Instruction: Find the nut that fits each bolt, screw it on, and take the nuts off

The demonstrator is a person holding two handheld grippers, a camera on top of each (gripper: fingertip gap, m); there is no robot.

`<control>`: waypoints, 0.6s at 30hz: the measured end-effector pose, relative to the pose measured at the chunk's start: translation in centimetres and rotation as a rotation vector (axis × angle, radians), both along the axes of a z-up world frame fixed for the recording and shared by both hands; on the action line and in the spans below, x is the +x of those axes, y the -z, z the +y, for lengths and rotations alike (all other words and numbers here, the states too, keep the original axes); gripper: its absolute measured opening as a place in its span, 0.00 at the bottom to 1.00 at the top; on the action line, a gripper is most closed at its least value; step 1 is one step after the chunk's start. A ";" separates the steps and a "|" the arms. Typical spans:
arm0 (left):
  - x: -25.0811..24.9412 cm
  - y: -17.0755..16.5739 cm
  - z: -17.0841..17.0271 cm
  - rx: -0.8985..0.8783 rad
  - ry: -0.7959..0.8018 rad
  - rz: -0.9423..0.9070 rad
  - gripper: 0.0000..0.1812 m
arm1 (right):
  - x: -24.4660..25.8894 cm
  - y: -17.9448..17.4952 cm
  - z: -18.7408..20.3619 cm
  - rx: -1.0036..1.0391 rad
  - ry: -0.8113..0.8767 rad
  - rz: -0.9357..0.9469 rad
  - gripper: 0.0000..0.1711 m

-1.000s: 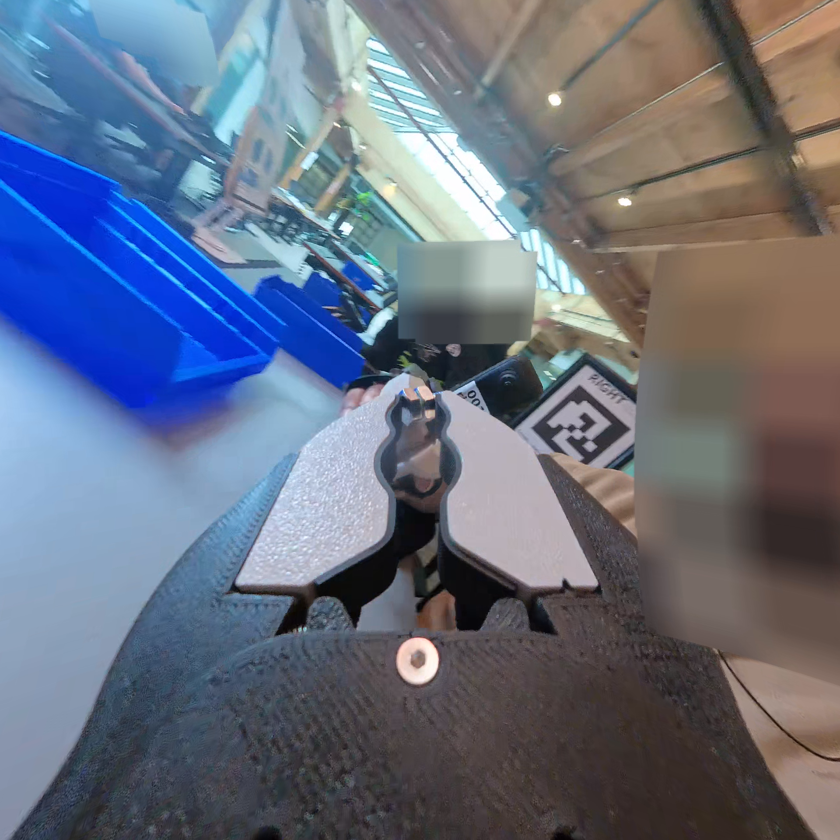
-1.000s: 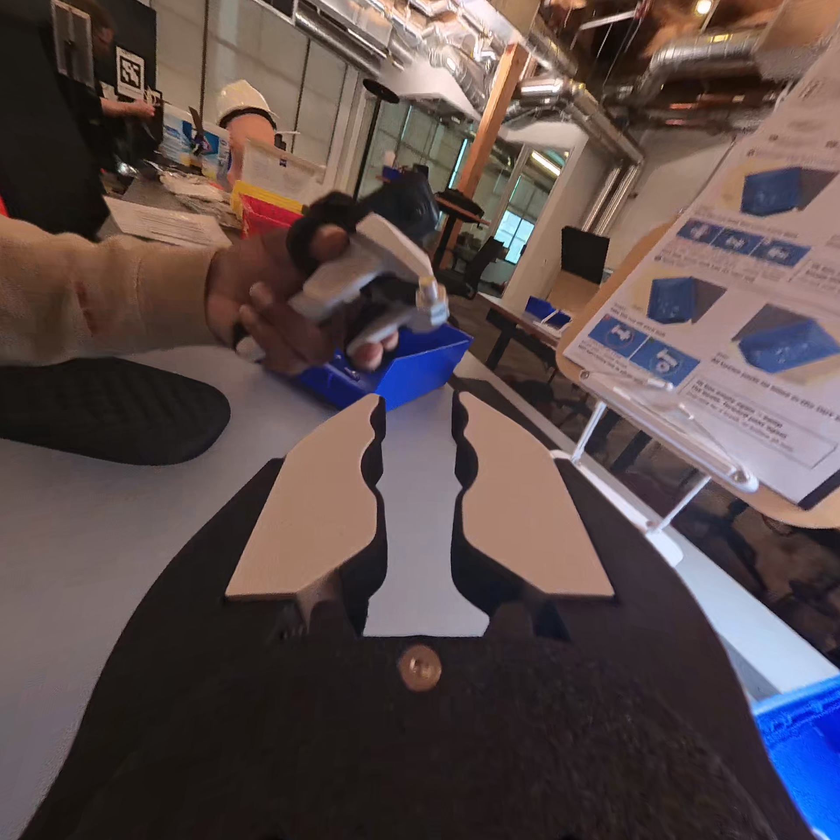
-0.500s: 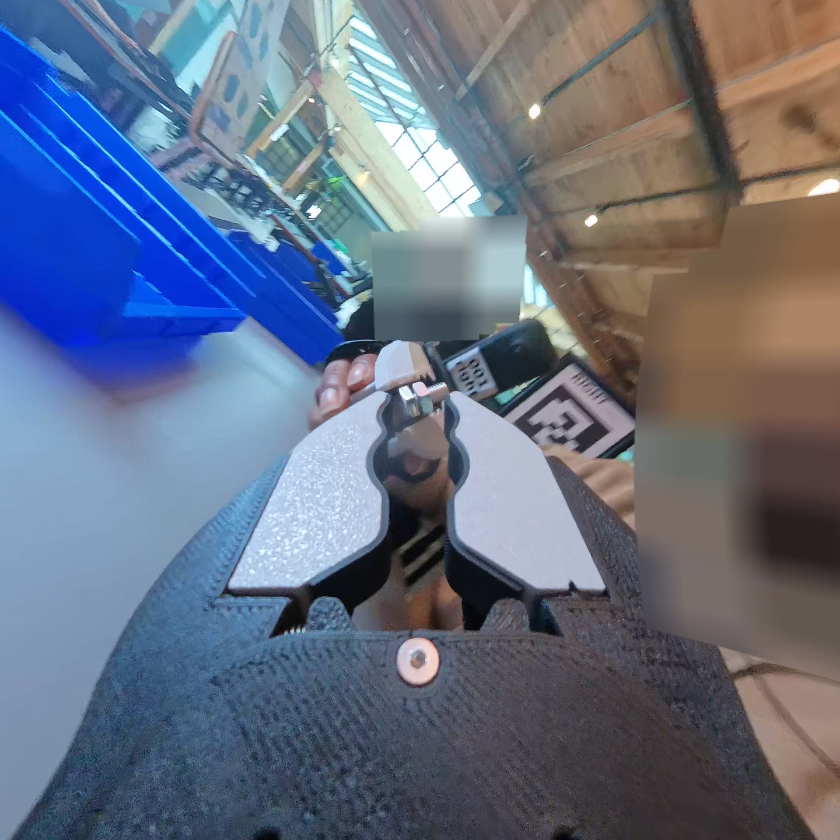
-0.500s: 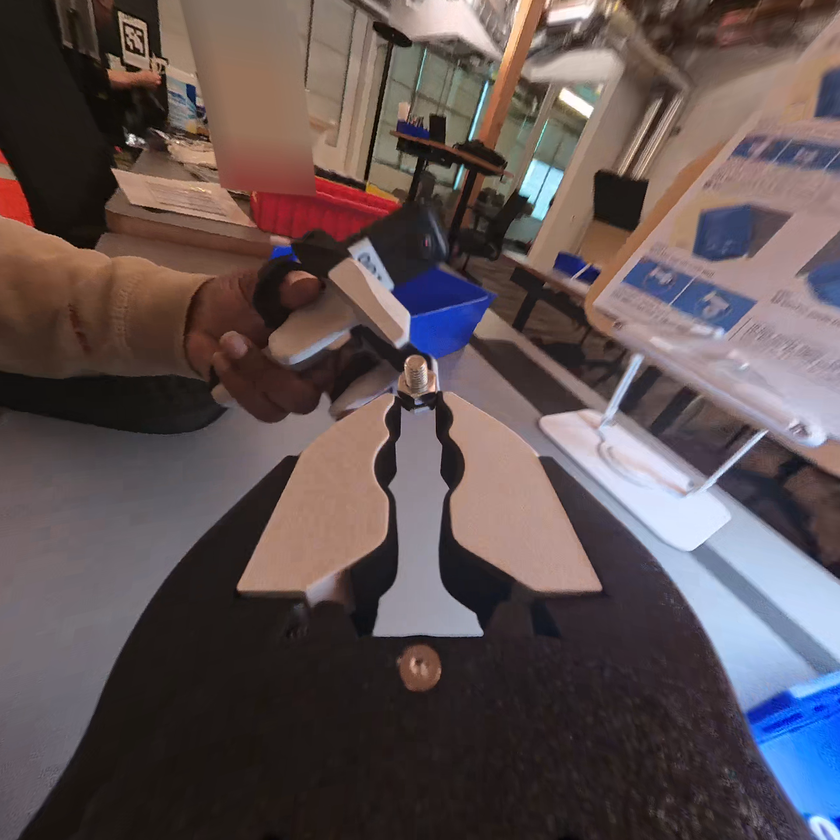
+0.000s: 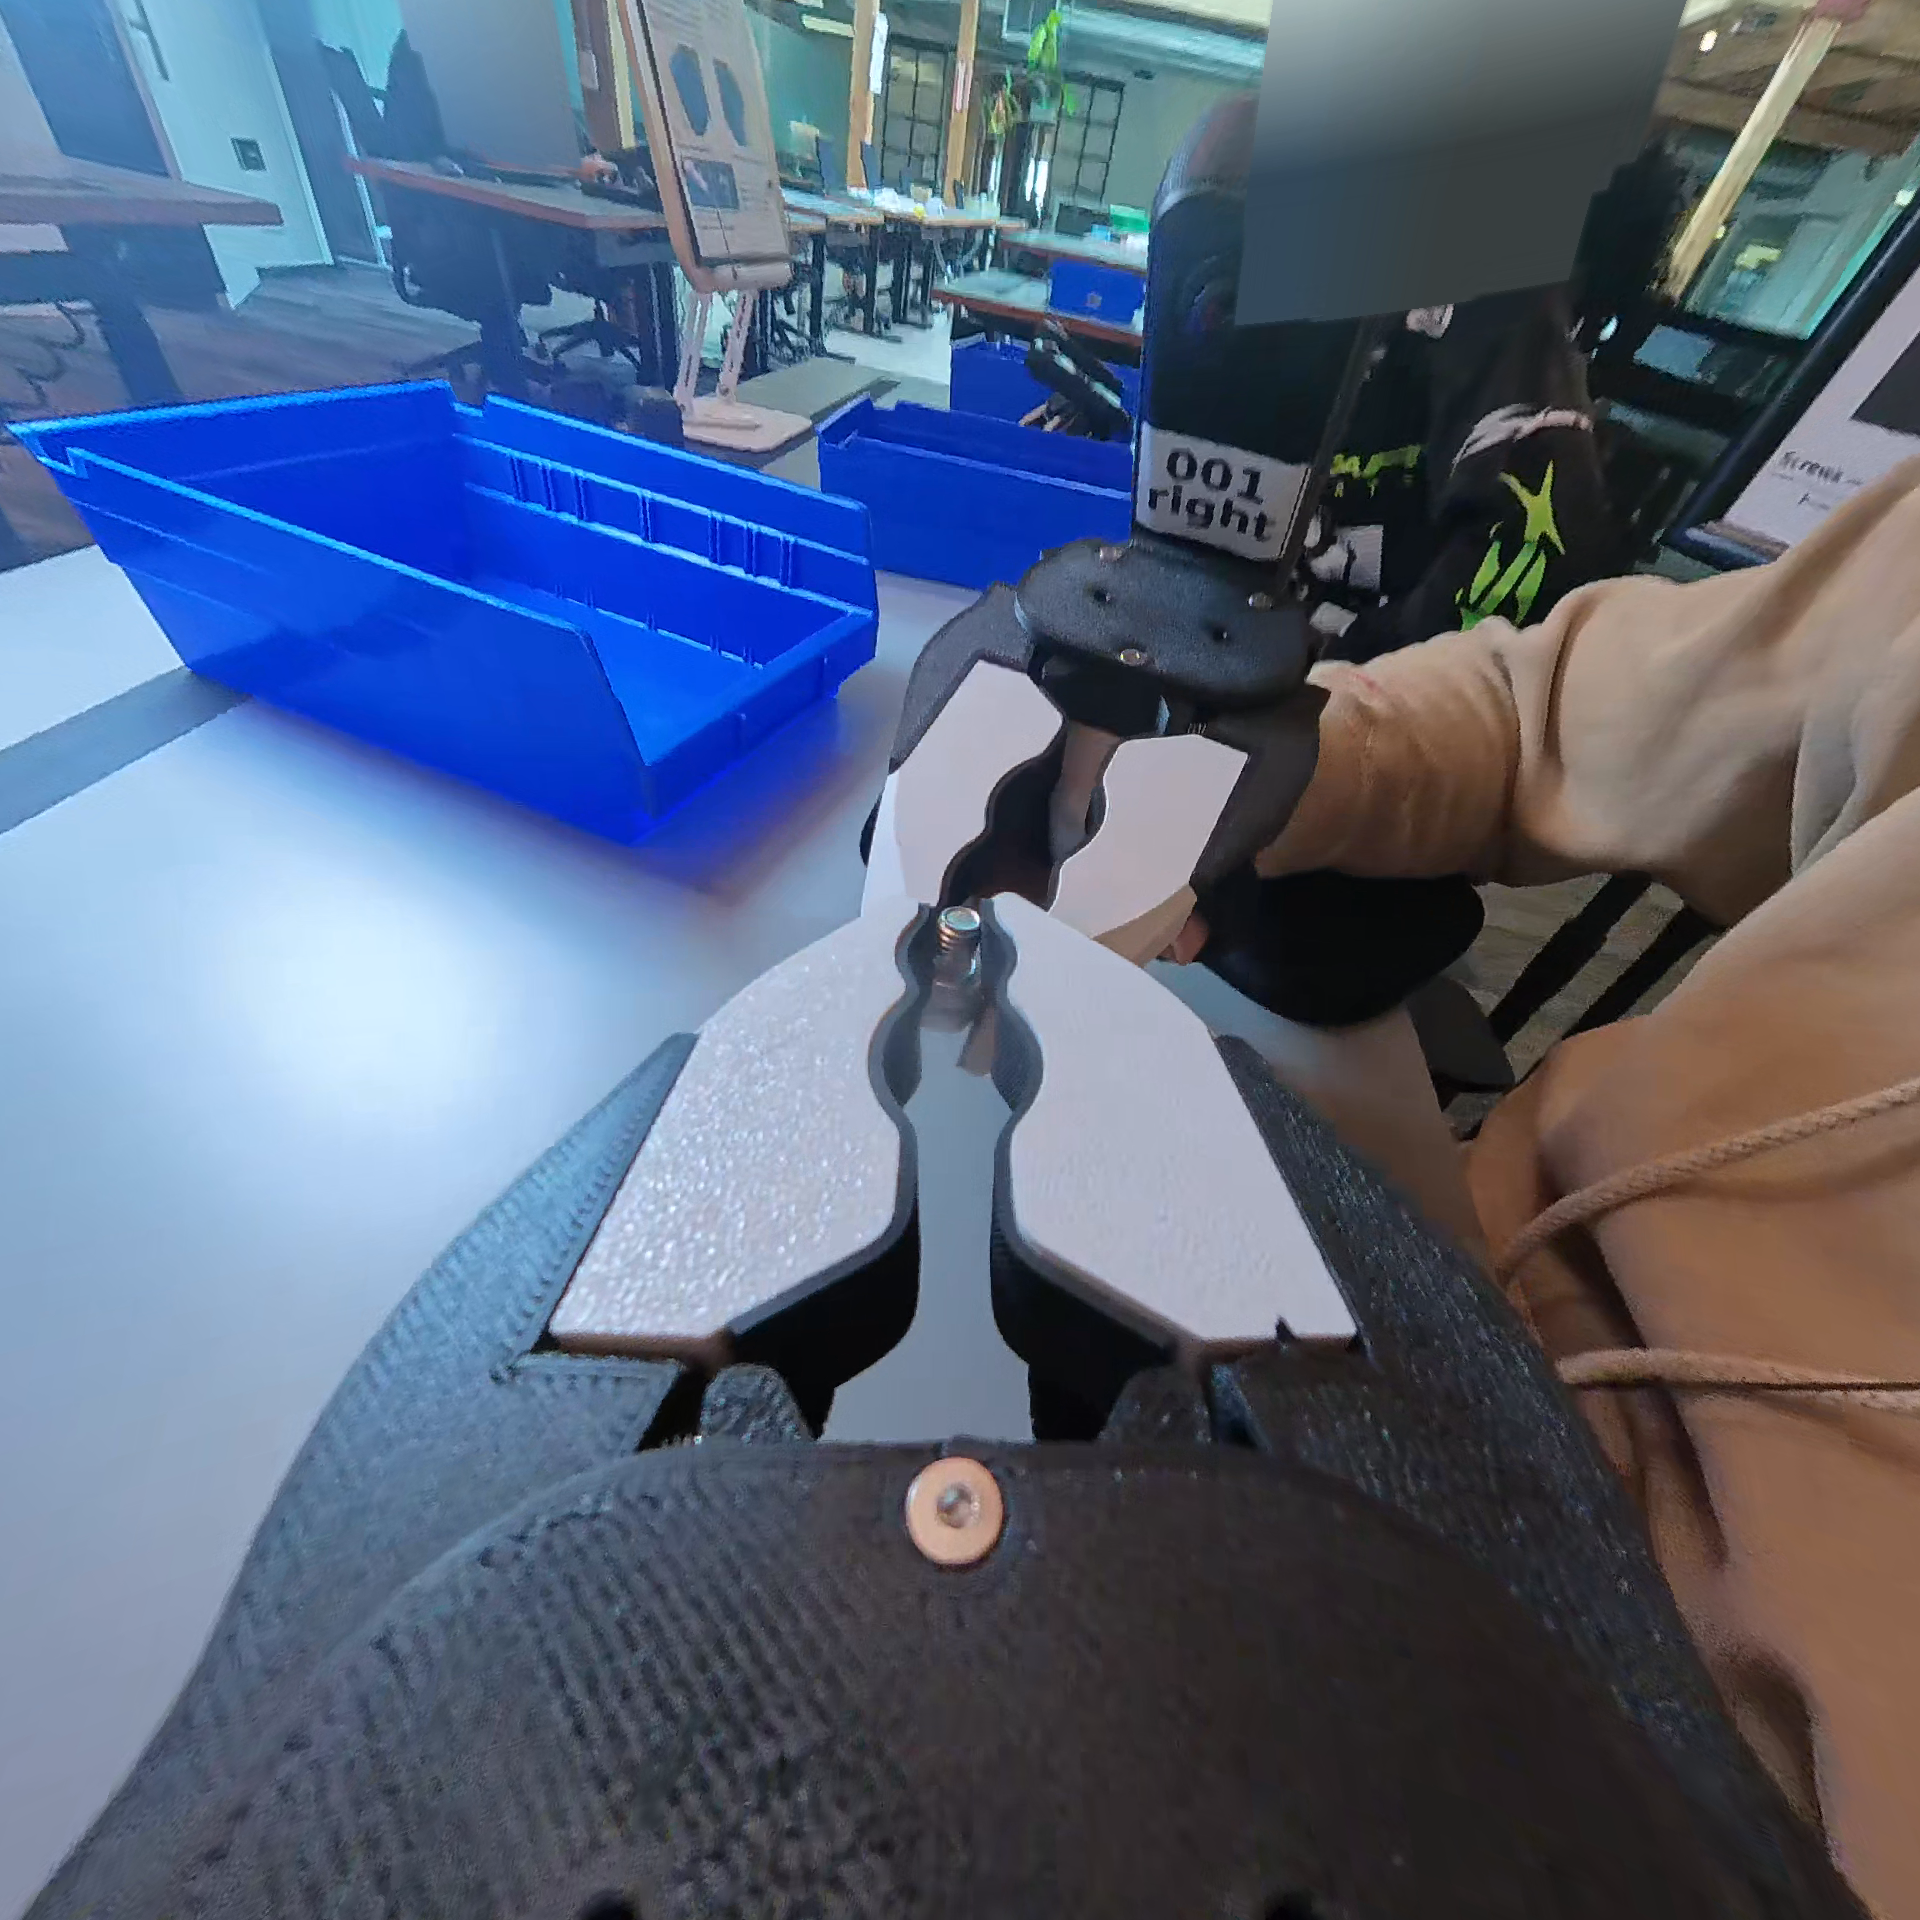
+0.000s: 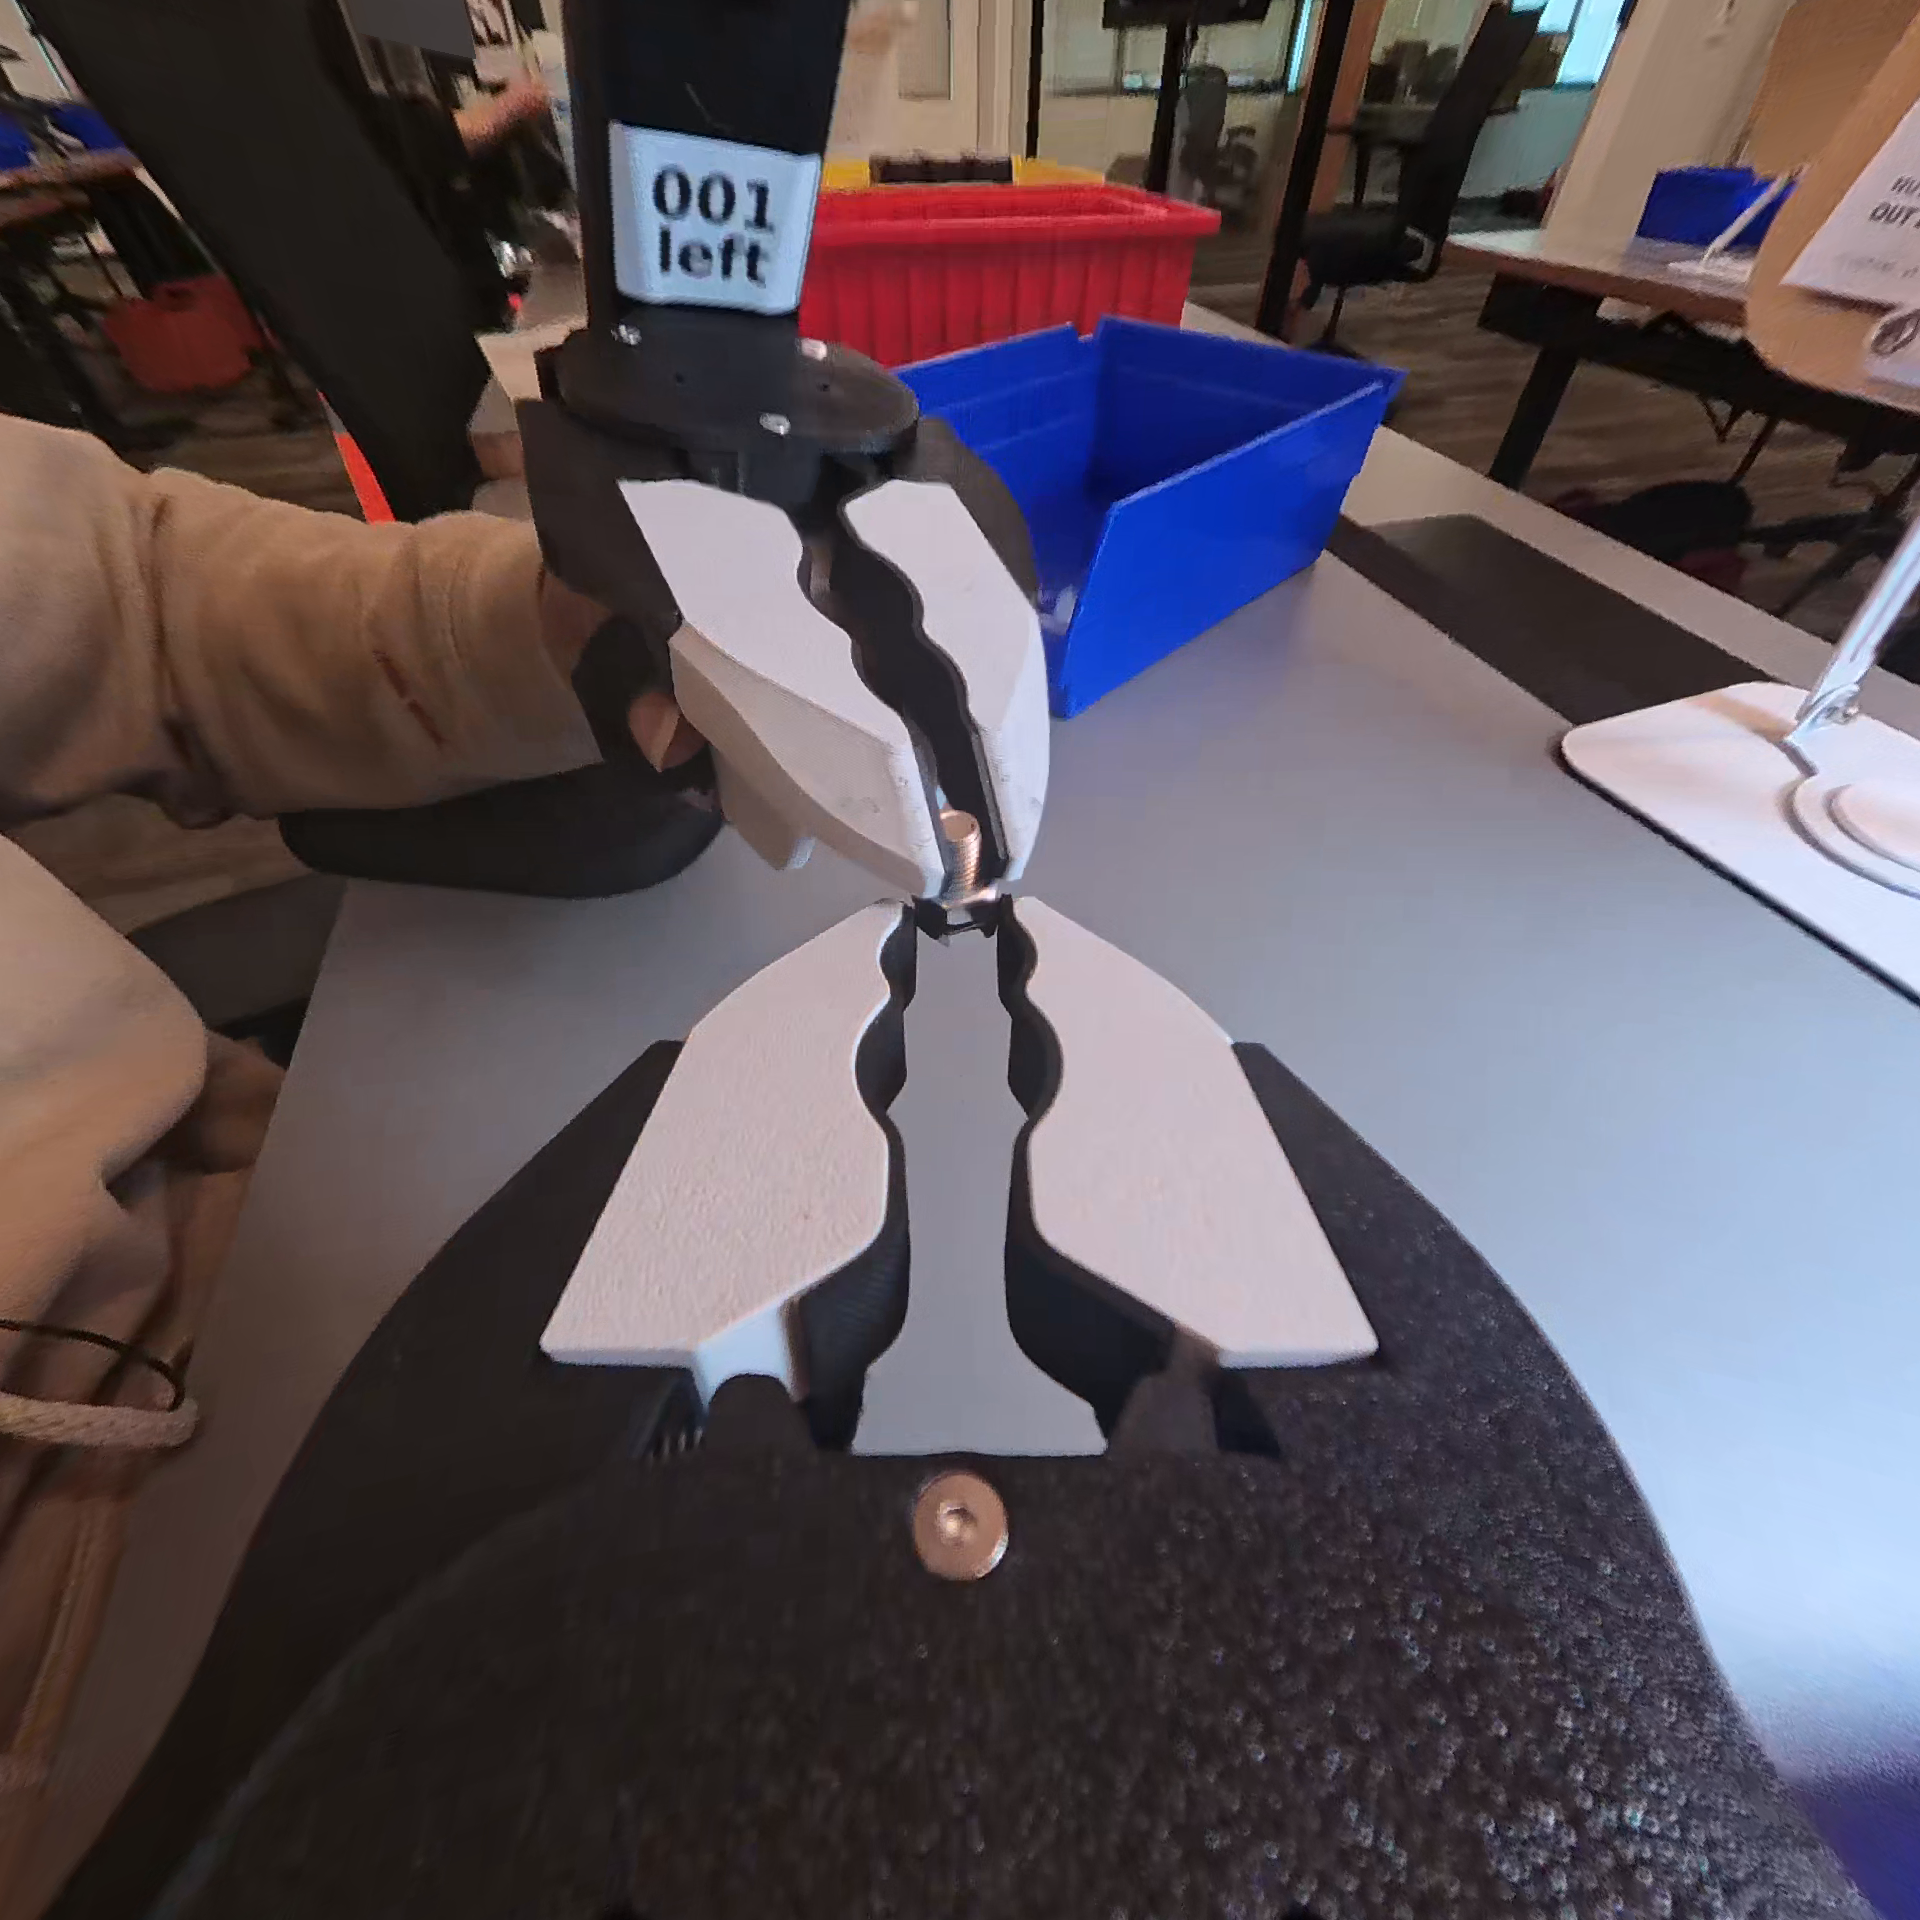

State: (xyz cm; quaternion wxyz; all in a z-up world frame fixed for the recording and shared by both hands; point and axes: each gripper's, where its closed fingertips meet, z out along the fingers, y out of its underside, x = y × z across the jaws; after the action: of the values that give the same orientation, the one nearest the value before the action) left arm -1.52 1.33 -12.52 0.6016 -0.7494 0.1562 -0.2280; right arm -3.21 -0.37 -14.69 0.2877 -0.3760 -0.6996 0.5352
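My left claw is clamped on the bolt, threaded end pointing away from me, held above the grey bench. My right claw meets it tip to tip and pinches a dark nut at the bolt's lower end; whether it sits on the thread I cannot tell. A long blue bin lies far left, well apart. Another blue bin stands just behind the left claw, a red crate farther back. A white stand base sits to the right.
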 end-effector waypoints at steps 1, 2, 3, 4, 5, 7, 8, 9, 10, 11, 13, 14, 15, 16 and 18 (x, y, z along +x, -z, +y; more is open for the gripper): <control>0.0 -0.5 0.1 0.021 -0.007 -0.031 0.04 | 0.1 -0.4 0.0 -0.019 -0.004 0.027 0.09; -0.1 -1.0 0.1 0.036 -0.010 -0.076 0.04 | 0.1 -0.8 0.0 -0.034 -0.008 0.058 0.09; -0.2 -1.3 0.1 0.042 -0.013 -0.121 0.04 | 0.1 -1.2 0.1 -0.045 -0.005 0.089 0.10; -0.3 -1.6 0.1 0.047 -0.015 -0.160 0.04 | 0.1 -1.4 0.1 -0.049 0.003 0.114 0.12; -0.3 -1.8 0.0 0.045 -0.012 -0.196 0.04 | 0.1 -1.6 0.0 -0.048 0.007 0.133 0.13; -0.5 -2.0 0.1 0.038 -0.018 -0.261 0.04 | 0.0 -1.7 0.0 -0.038 0.021 0.152 0.13; -0.6 -2.1 0.1 0.036 -0.020 -0.276 0.04 | 0.0 -1.7 -0.1 -0.034 0.030 0.153 0.13; -0.6 -2.1 0.1 0.036 -0.028 -0.277 0.04 | -0.1 -1.8 -0.1 -0.037 0.038 0.157 0.13; -0.6 -2.1 0.2 0.041 -0.036 -0.272 0.04 | -0.1 -1.9 -0.1 -0.045 0.046 0.162 0.13; -0.4 -2.1 0.2 0.043 -0.032 -0.270 0.04 | -0.2 -1.9 -0.1 -0.049 0.055 0.164 0.13; -0.3 -2.1 0.2 0.049 -0.039 -0.270 0.04 | -0.2 -1.9 -0.1 -0.055 0.067 0.169 0.12; -0.2 -2.2 0.2 0.056 -0.042 -0.265 0.04 | -0.3 -2.0 -0.1 -0.065 0.072 0.168 0.12; -0.2 -2.2 0.3 0.062 -0.047 -0.263 0.04 | -0.3 -2.0 -0.1 -0.075 0.079 0.168 0.11; -0.2 -2.3 0.3 0.070 -0.056 -0.259 0.04 | -0.3 -2.0 0.0 -0.081 0.087 0.168 0.10; -0.2 -2.4 0.3 0.078 -0.062 -0.250 0.04 | -0.4 -2.1 0.1 -0.090 0.096 0.172 0.09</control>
State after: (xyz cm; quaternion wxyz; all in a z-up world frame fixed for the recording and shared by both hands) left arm -1.70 1.60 -10.09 0.6519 -0.6955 0.0654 -0.2949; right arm -3.59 -0.23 -12.55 0.3545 -0.3743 -0.6287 0.5822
